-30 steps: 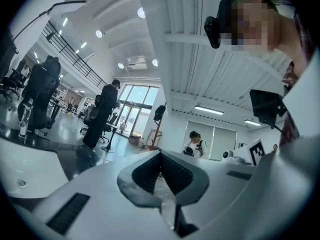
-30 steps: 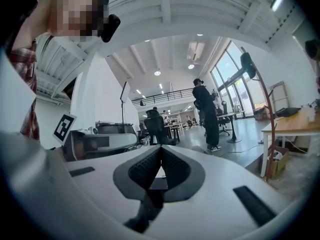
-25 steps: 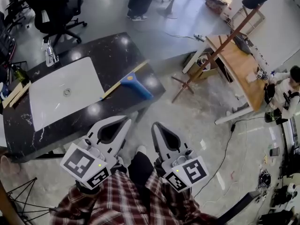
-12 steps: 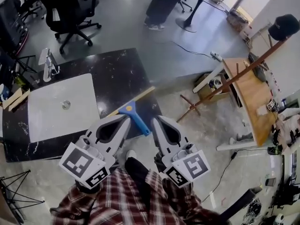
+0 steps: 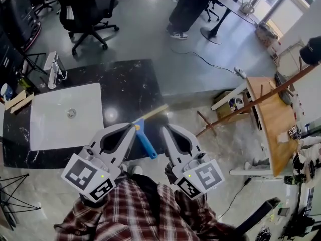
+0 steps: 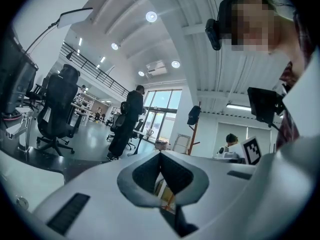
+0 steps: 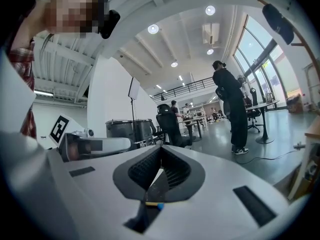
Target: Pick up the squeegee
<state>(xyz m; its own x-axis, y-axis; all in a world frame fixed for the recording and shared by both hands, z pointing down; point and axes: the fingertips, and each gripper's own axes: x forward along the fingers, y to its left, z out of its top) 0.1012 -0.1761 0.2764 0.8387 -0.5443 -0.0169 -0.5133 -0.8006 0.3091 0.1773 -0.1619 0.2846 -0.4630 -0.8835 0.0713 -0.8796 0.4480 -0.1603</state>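
Note:
The squeegee (image 5: 146,139) has a blue head and a pale wooden handle. It lies at the right end of the black marble counter (image 5: 131,84), with its handle slanting away up and to the right. In the head view my left gripper (image 5: 133,127) is shut and empty, its tip at the left of the blue head. My right gripper (image 5: 163,129), also shut and empty, is just right of the head. Both point level over the counter's near edge. In the right gripper view a bit of the squeegee's (image 7: 153,204) blue and yellow shows below the closed jaws.
A white sink basin (image 5: 65,115) with a faucet (image 5: 52,64) fills the counter's left half. Beyond the counter are an office chair (image 5: 83,9) and a standing person (image 5: 189,6). A wooden coat stand (image 5: 251,104) and a wooden table (image 5: 275,119) stand to the right.
The view has come closer to the counter. Both grippers advanced toward the squeegee and now flank its blue head. Both stayed shut.

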